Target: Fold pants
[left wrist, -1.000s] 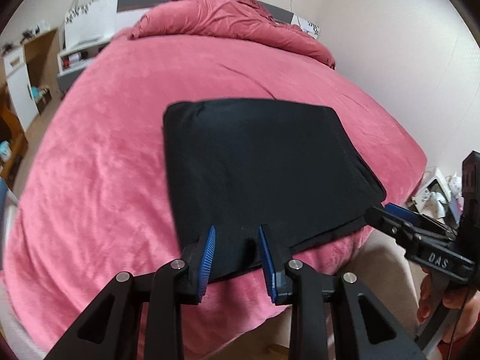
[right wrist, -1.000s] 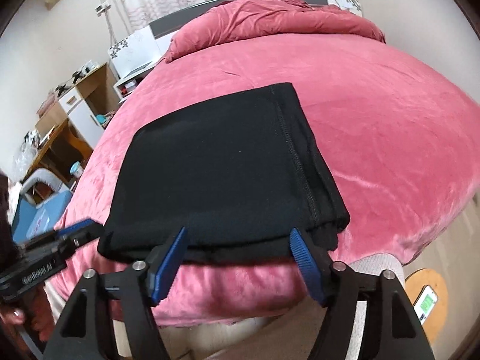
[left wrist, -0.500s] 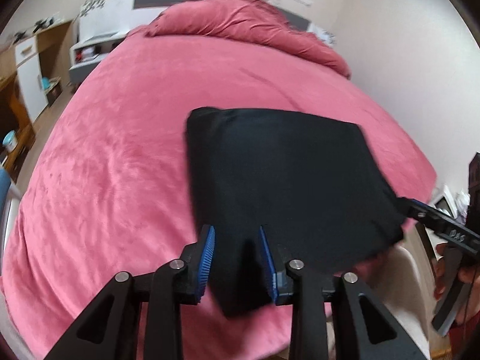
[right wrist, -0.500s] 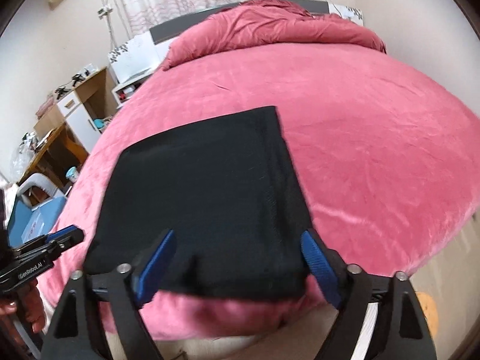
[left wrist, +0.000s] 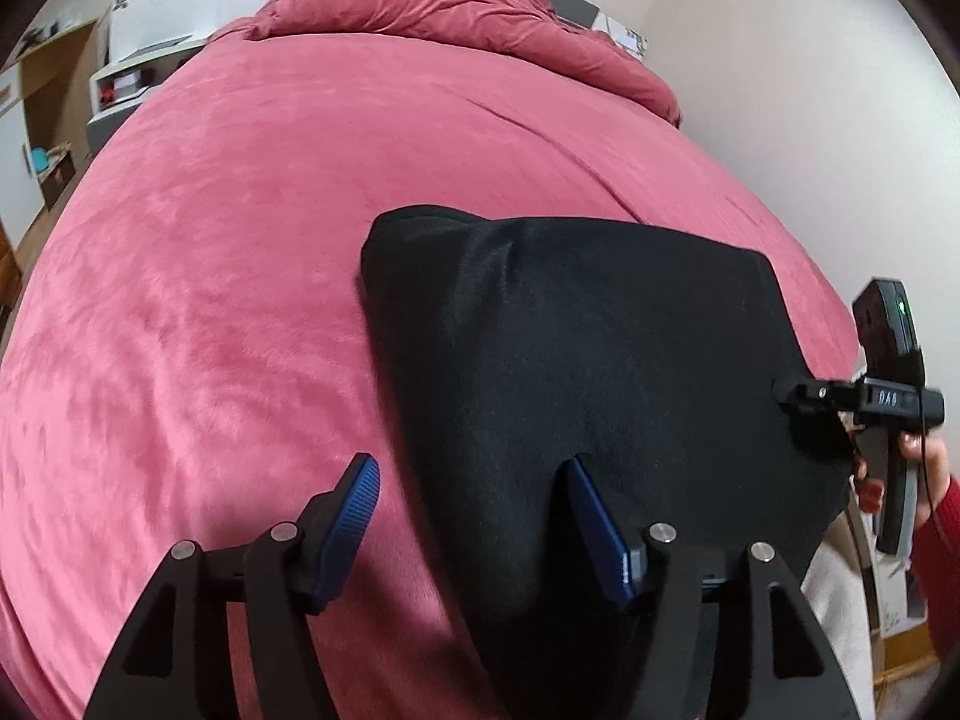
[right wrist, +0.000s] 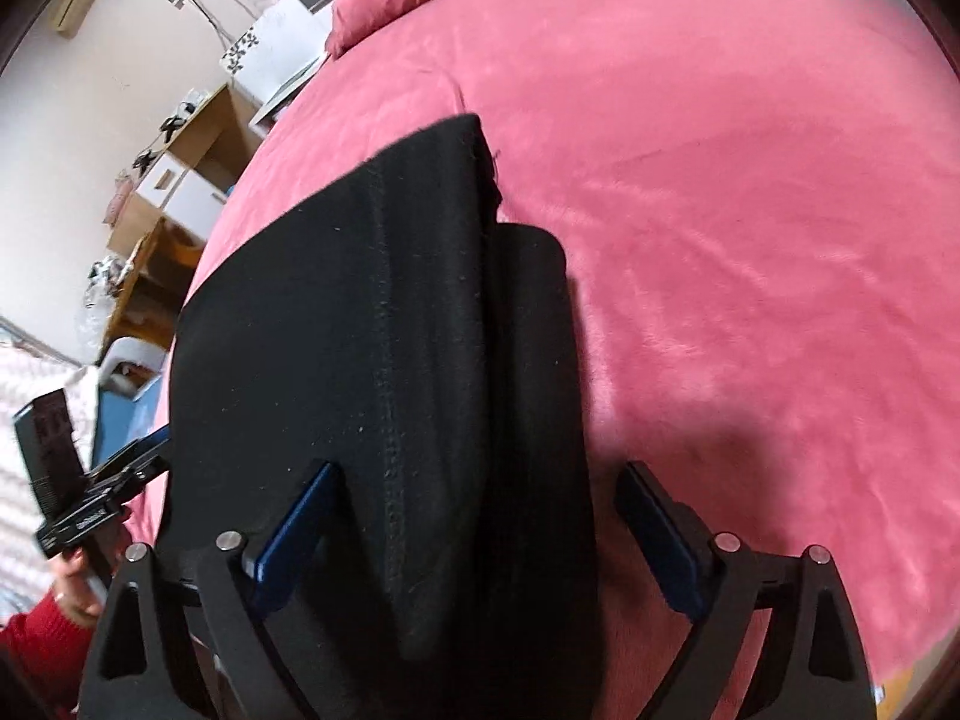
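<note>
Folded black pants (right wrist: 360, 360) between spread right tool (right wrist: 474, 516) fingers, on pink bed (right wrist: 750, 210)

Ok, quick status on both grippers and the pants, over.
Left gripper open, right gripper open, fingers straddling cloth. Folded black fabric pants lifted off pink plush bedspread. Nothing in the way.

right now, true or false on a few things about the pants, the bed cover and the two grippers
1. The pants are black. True.
2. The bed cover is blue. False: it is pink-red.
3. The left gripper is shut. False: its jaws stand wide apart.
4. The pants cloth lies between the fingers of the right gripper. True.
5. The pants lie spread out full length. False: they are folded into a compact shape.
</note>
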`<state>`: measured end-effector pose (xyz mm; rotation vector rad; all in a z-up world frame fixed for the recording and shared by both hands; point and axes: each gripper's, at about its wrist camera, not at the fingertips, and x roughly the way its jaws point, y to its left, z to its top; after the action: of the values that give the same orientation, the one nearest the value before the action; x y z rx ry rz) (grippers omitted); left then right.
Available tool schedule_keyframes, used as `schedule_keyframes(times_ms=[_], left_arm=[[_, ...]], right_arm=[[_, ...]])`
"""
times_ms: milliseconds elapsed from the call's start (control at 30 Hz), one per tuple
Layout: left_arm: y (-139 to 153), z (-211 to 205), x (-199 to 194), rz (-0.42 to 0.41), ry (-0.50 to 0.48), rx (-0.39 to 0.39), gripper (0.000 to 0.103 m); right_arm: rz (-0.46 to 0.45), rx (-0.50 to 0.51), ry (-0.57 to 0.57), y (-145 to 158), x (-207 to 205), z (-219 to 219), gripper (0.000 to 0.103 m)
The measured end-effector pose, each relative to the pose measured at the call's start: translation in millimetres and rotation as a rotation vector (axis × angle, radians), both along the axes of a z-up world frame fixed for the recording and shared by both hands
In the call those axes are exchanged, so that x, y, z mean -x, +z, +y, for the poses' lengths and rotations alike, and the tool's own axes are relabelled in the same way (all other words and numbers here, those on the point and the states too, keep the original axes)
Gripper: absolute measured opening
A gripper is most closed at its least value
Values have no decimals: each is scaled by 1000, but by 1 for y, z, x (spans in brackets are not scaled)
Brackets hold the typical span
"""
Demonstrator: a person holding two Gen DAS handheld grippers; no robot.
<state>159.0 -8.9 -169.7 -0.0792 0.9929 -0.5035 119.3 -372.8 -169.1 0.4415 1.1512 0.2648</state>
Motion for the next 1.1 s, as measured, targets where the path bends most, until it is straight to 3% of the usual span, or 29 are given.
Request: schedule_keyframes(times_ms=[267, 400, 467, 500, 633, 733, 867, 1100], left_arm=[[-13, 6, -9, 77, 6, 85, 71], [-20, 12, -9, 130, 10, 150, 71], [-20, 11, -9, 130, -20, 181, 58], [-19, 9, -6, 122, -35, 182, 49], [-8, 4, -2, 76, -57, 157, 29], [-1, 11, -5, 89, -35, 180, 26], [16, 13, -4, 33, -34, 159, 25], [50, 22, -37, -81, -8, 98, 25]], right_arm=[[35, -99, 76, -15, -18, 0, 93], [24, -55, 119, -16, -24, 11, 82], [-5, -45, 135, -9, -22, 17, 69], [-18, -45, 140, -4, -22, 17, 60], [-65, 22, 160, 10, -19, 27, 50], [-112, 15, 142, 21, -16, 31, 46], [-192, -2, 142, 35, -20, 32, 44], [-281, -50, 120, 52, -72, 51, 44]])
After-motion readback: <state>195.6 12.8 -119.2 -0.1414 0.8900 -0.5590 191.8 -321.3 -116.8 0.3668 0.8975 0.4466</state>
